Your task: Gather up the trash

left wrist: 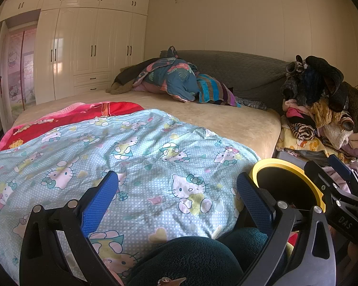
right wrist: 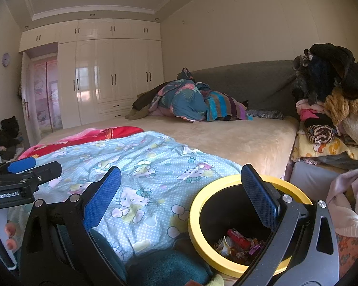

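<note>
A yellow-rimmed black trash bin (right wrist: 195, 205) stands at the bed's near right corner and holds several candy wrappers (right wrist: 238, 243). It also shows in the left wrist view (left wrist: 269, 164). My right gripper (right wrist: 179, 190) is open and empty, its right finger over the bin's mouth. My left gripper (left wrist: 176, 195) is open and empty over the Hello Kitty quilt (left wrist: 131, 157). The right gripper's body shows at the right of the left wrist view (left wrist: 341, 190); the left one shows at the left of the right wrist view (right wrist: 19, 178). A small wrapper scrap (left wrist: 170, 281) lies on dark teal fabric at the bottom edge.
A beige bed (right wrist: 238, 138) carries the quilt, a red blanket (right wrist: 90, 135) and crumpled bedding (right wrist: 191, 102) by the grey headboard. A tall clothes pile (right wrist: 331, 100) stands at the right. White wardrobes (right wrist: 107, 76) line the far wall.
</note>
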Demonstrator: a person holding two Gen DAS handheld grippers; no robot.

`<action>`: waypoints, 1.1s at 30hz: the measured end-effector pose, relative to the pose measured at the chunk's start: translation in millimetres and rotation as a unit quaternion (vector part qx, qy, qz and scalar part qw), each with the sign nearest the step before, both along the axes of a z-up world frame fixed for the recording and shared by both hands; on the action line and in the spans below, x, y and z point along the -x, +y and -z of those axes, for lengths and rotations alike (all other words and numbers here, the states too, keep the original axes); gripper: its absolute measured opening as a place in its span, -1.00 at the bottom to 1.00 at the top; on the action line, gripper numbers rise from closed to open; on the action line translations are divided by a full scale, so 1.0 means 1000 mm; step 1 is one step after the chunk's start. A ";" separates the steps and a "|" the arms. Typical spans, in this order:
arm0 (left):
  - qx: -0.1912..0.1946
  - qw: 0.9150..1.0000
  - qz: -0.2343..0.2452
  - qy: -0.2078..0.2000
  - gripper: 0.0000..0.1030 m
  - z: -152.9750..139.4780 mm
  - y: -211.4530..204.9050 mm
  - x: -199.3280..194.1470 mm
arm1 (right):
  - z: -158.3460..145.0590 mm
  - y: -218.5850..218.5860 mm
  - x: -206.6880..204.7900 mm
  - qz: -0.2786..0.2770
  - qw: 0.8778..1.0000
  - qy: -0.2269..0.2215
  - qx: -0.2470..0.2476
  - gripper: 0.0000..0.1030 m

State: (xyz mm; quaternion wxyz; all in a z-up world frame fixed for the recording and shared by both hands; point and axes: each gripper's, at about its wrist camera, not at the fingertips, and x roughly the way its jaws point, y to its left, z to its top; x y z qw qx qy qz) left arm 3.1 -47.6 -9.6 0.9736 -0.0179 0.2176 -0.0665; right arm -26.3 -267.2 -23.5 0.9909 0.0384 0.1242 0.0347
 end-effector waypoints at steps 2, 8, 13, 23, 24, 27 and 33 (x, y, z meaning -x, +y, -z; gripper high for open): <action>0.000 1.000 0.000 0.000 0.88 0.000 0.000 0.000 | 0.001 0.000 0.000 0.000 1.000 0.000 0.000 0.80; -0.001 1.000 0.000 0.000 0.88 0.000 0.000 0.000 | 0.000 0.000 0.000 0.000 1.000 0.000 0.000 0.80; 0.000 1.000 0.000 0.000 0.88 0.000 0.000 -0.001 | 0.001 -0.001 0.000 0.002 1.000 0.000 -0.001 0.80; 0.000 1.000 0.000 0.000 0.88 0.000 0.000 -0.001 | 0.001 -0.001 0.000 0.002 1.000 0.000 -0.001 0.80; 0.000 1.000 0.000 0.000 0.88 0.000 0.000 -0.001 | 0.001 -0.001 0.000 0.002 1.000 0.000 -0.001 0.80; -0.001 1.000 0.000 0.000 0.88 0.000 0.000 -0.001 | 0.002 -0.002 0.001 0.002 1.000 0.001 -0.002 0.80; 0.000 1.000 0.000 0.000 0.88 0.000 0.001 -0.001 | 0.003 -0.003 0.001 0.003 1.000 0.002 -0.003 0.80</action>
